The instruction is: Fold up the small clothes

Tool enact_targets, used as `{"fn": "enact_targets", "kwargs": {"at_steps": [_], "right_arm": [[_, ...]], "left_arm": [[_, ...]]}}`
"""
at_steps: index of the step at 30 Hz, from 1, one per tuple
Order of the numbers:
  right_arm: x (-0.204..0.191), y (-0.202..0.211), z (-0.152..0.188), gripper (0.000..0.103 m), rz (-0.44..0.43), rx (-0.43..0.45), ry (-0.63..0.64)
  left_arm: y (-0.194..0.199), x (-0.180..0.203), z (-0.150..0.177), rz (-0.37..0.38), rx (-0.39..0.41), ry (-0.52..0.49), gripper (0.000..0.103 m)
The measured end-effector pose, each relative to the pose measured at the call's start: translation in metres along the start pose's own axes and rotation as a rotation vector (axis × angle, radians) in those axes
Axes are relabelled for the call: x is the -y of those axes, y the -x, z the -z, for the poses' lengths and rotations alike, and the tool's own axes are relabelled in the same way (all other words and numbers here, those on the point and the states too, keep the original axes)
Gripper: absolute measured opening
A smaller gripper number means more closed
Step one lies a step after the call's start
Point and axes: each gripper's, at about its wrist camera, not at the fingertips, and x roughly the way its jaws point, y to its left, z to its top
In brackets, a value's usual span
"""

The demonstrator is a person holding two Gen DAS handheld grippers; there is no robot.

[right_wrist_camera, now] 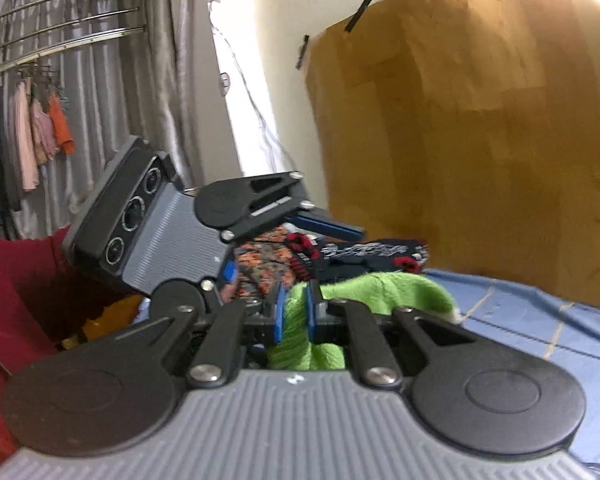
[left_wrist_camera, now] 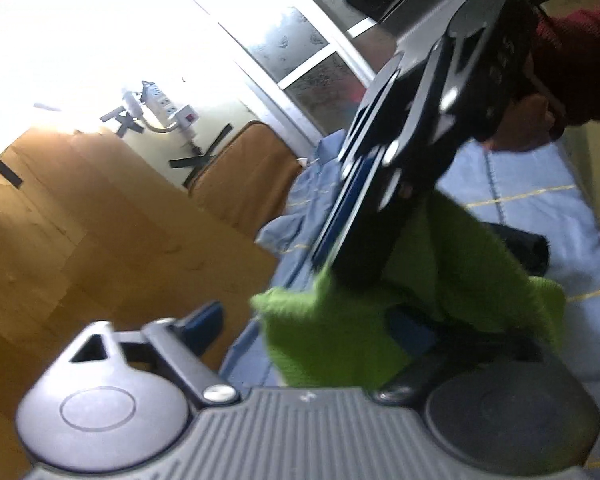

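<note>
Green cloth [right_wrist_camera: 384, 286] is clamped in right hand-held gripper [right_wrist_camera: 294, 314], lifted over blue sheet [right_wrist_camera: 540, 320]. Left hand-held gripper [left_wrist_camera: 312, 332] is apart, cloth btwn fingers, not pinched. Risk: left closes on a bunched layer, fold goes crooked, or cloth slips free.

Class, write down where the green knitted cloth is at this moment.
The green cloth is pinched in the right gripper, at centre of the right wrist view, above the blue sheet and before the patterned clothes.

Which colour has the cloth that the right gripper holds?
Bright green cloth, pinched in the right gripper; it shows best in the right wrist view.
</note>
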Motion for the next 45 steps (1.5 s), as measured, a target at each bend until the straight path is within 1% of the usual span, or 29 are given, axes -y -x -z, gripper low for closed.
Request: {"fn": "enact_targets", "kwargs": {"at_steps": [1,2,3,4,5,8,9,10,11,13,15,16,17,19,21,23,24,25,26,27,31,34,35,37,39,42,43,44,45], "right_arm": [[0.0,-0.002,0.001,0.014,-0.01,-0.009,-0.006],[0.002,-0.004,0.003,0.014,-0.02,-0.017,-0.012],[0.001,-0.006,0.004,0.014,-0.023,-0.024,-0.018],[0.003,-0.007,0.005,0.014,-0.019,-0.026,-0.027],[0.005,-0.004,0.006,0.014,-0.016,-0.025,-0.035],[0.009,0.009,0.01,0.02,0.019,0.032,-0.061],[0.011,0.017,0.011,0.03,0.038,0.065,-0.08],[0.013,0.026,0.013,0.044,0.062,0.103,-0.105],[0.013,0.037,0.017,0.048,0.099,0.145,-0.121],[0.006,0.053,0.029,0.048,0.156,0.178,-0.116],[-0.003,0.062,0.046,0.05,0.165,0.142,-0.1],[-0.009,0.064,0.055,0.055,0.162,0.111,-0.083],[-0.015,0.064,0.065,0.064,0.168,0.078,-0.066],[-0.024,0.063,0.083,0.071,0.173,0.026,-0.061],[-0.028,0.054,0.097,0.071,0.175,-0.018,-0.088],[-0.029,0.045,0.107,0.07,0.205,-0.028,-0.09],[-0.029,0.043,0.11,0.065,0.231,-0.027,-0.077],[-0.031,0.04,0.108,0.036,0.277,-0.023,-0.058],[-0.03,0.039,0.102,0.021,0.324,-0.014,-0.04],[-0.027,0.043,0.094,0.021,0.328,0.004,-0.054],[-0.023,0.083,0.037,0.019,0.34,0.186,-0.085],[-0.026,0.118,-0.008,0.019,0.261,0.328,-0.072],[-0.027,0.129,-0.024,0.019,0.237,0.372,-0.067],[-0.03,0.143,-0.053,0.019,0.22,0.43,-0.059],[-0.031,0.141,-0.079,0.018,0.241,0.449,-0.064],[-0.01,0.126,-0.096,0.021,0.377,0.442,-0.095],[0.004,0.117,-0.095,0.022,0.423,0.423,-0.126],[0.016,0.105,-0.09,0.027,0.483,0.396,-0.143],[0.026,0.095,-0.08,0.027,0.55,0.371,-0.154]], "left_arm": [[-0.001,0.004,0.001,0.019,0.0,-0.001,0.057],[-0.004,0.007,0.002,0.027,-0.001,-0.007,0.05],[-0.006,0.011,0.002,0.036,-0.006,-0.017,0.029],[-0.009,0.018,0.004,0.054,-0.022,-0.026,0.015],[-0.012,0.02,0.004,0.06,-0.032,-0.024,0.015],[-0.02,0.022,0.009,0.006,-0.047,0.013,0.015],[-0.024,0.018,0.011,-0.025,-0.06,0.046,0.015],[-0.026,0.013,0.012,-0.06,-0.072,0.086,0.015],[-0.029,0.003,0.013,-0.093,-0.083,0.14,0.015],[-0.027,-0.013,0.015,-0.127,-0.084,0.23,0.015],[-0.021,-0.024,0.016,-0.153,-0.07,0.281,0.015],[-0.019,-0.029,0.015,-0.161,-0.061,0.304,0.015],[-0.016,-0.033,0.015,-0.169,-0.056,0.33,0.015],[-0.01,-0.037,0.013,-0.204,-0.059,0.376,0.015],[-0.004,-0.044,0.009,-0.234,-0.026,0.422,0.015],[0.009,-0.05,0.004,-0.257,0.039,0.485,0.015],[0.02,-0.051,0.002,-0.272,0.076,0.517,0.015],[0.028,-0.052,-0.001,-0.285,0.103,0.538,0.015],[0.039,-0.051,-0.004,-0.305,0.136,0.559,0.014],[0.05,-0.049,-0.008,-0.33,0.167,0.569,0.014],[0.103,-0.049,-0.028,-0.424,0.314,0.613,0.014],[0.143,-0.045,-0.046,-0.521,0.422,0.606,0.014],[0.154,-0.045,-0.053,-0.557,0.442,0.604,0.014],[0.167,-0.047,-0.065,-0.612,0.44,0.616,0.014],[0.166,-0.058,-0.071,-0.638,0.386,0.66,0.014],[0.132,-0.079,-0.065,-0.615,0.266,0.738,0.015],[0.112,-0.085,-0.059,-0.591,0.216,0.756,0.015],[0.084,-0.089,-0.049,-0.557,0.146,0.781,0.015],[0.06,-0.092,-0.04,-0.531,0.084,0.794,0.015]]}}
